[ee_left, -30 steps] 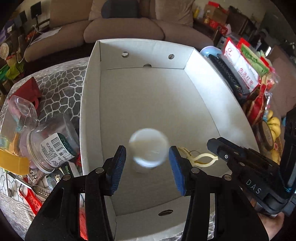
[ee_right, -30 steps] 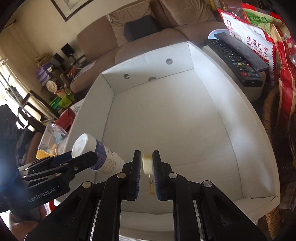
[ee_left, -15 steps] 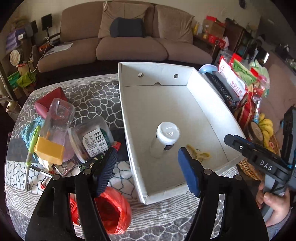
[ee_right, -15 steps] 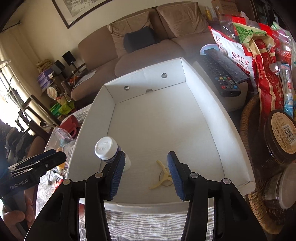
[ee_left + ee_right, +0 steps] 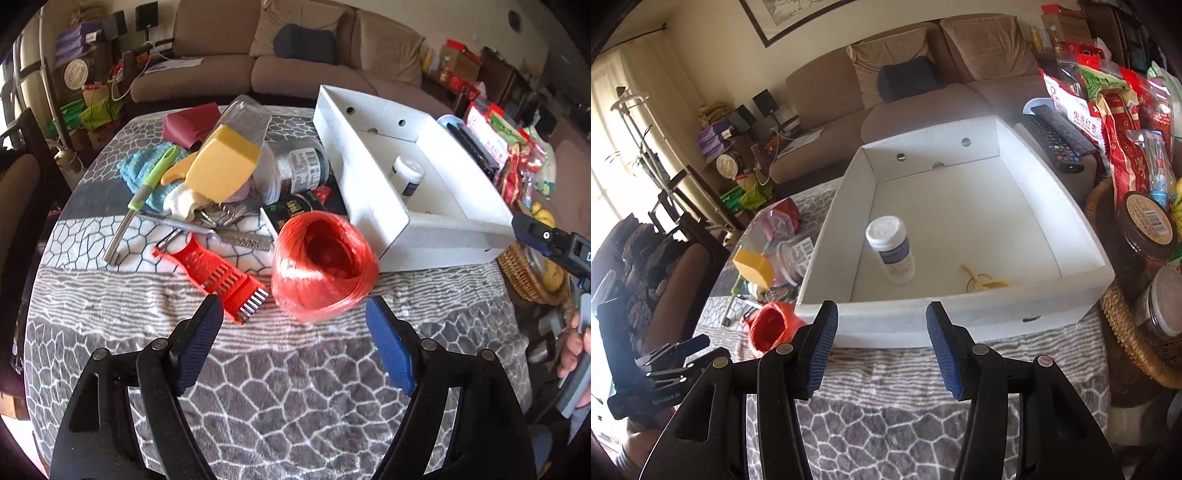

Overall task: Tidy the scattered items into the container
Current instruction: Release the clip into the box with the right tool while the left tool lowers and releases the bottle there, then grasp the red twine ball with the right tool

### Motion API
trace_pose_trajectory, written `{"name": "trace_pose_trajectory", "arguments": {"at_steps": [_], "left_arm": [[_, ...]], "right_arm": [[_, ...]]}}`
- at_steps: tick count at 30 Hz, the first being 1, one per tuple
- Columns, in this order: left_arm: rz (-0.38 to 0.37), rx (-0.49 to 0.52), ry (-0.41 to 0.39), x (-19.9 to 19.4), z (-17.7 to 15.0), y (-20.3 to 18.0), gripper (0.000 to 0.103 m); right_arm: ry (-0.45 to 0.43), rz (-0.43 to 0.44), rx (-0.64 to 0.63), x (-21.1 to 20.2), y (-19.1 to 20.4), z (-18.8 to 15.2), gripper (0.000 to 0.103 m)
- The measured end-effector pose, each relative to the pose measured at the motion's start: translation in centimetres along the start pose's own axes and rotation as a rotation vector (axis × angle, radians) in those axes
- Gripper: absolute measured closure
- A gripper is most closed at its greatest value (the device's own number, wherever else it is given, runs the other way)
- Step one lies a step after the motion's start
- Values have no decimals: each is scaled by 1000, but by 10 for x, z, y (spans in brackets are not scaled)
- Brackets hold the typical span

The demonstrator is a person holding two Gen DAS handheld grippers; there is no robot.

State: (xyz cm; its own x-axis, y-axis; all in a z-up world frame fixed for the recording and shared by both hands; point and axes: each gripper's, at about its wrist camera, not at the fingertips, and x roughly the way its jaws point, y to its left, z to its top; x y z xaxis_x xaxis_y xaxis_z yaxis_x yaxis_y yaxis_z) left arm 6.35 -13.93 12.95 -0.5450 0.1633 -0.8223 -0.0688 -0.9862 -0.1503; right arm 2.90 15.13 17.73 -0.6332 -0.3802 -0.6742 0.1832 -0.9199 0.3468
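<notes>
The white cardboard box [image 5: 373, 173] [image 5: 960, 317] stands on the patterned table. Inside it a white-capped bottle [image 5: 891, 245] [image 5: 407, 177] stands upright and a pale yellow clip [image 5: 980, 281] lies near the front wall. My left gripper [image 5: 293, 338] is open and empty, just in front of a ball of red twine [image 5: 323, 264]. A red slicer [image 5: 214, 269], a yellow-lidded container [image 5: 225, 166], a labelled jar [image 5: 301, 168] and a green-handled tool [image 5: 147, 192] lie scattered to the left. My right gripper [image 5: 882, 349] is open and empty, in front of the box's near wall.
A wicker basket [image 5: 1123, 325] with jars and snack bags [image 5: 1123, 122] stands right of the box, with a remote control [image 5: 1056, 136] behind. A sofa [image 5: 295, 55] lies beyond the table. The other gripper shows at the left edge of the right wrist view [image 5: 665, 369].
Both grippers let go of their items in the box, opened and pulled back. The left one swung left toward the red twine; the bottle now stands in the box beside the clip.
</notes>
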Motion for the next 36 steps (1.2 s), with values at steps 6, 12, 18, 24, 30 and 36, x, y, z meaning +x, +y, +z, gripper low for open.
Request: {"name": "trace_pose_trajectory", "arguments": {"at_steps": [6, 12, 18, 24, 30, 36], "left_arm": [[4, -43, 9, -16, -33, 27, 26], [25, -85, 10, -27, -46, 61, 26], [8, -157, 0, -25, -46, 93, 26], [0, -187, -2, -6, -42, 110, 20], [-84, -334, 39, 25, -33, 136, 0], [-100, -375, 42, 48, -16, 140, 0]], "right_arm": [[44, 54, -33, -3, 38, -34, 49], [104, 121, -36, 9, 71, -63, 49], [166, 188, 50, 43, 86, -79, 49], [186, 211, 136, 75, 93, -81, 48], [175, 195, 284, 98, 82, -71, 14], [194, 152, 355, 119, 67, -62, 12]]}}
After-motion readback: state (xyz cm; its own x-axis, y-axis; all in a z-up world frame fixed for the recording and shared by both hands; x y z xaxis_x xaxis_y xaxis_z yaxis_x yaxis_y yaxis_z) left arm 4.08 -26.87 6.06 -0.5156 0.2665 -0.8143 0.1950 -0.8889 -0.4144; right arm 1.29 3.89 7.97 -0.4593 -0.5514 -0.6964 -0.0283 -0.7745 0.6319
